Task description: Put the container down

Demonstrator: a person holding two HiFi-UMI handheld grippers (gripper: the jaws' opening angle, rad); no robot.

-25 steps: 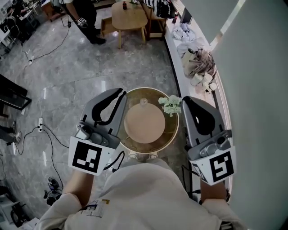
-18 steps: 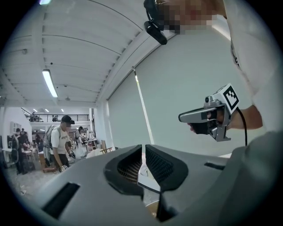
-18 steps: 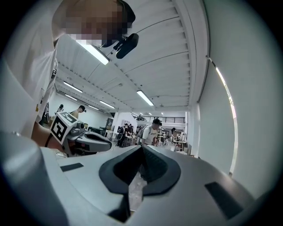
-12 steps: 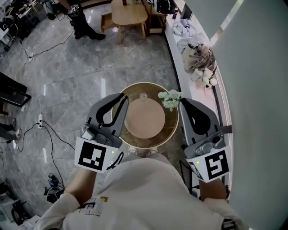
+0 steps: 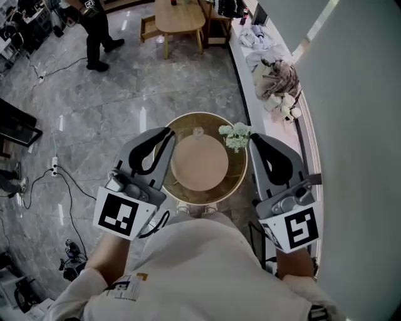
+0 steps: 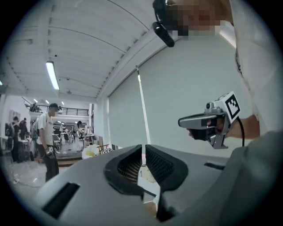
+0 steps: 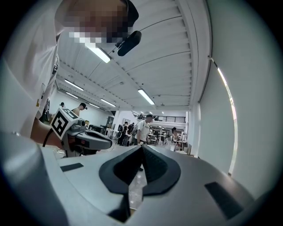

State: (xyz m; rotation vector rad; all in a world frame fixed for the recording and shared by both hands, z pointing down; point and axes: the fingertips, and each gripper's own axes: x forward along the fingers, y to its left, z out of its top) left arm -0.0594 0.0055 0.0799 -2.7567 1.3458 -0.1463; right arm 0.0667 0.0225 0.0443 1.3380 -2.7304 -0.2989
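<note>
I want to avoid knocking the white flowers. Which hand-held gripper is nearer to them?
Right. The right hand-held gripper sits just right of the white flowers; the left hand-held gripper is across the round table, at its left edge.

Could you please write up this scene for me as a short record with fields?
left claw: shut, empty, by the table's left edge
right claw: shut, empty, by the table's right edge
container: round, tan, resting in the middle of the round table, neither claw on it
flowers: white bunch at the table's far right edge, near the right claw
floor: grey stone tiles, cables at left
background: a person at far left, a wooden table
</note>
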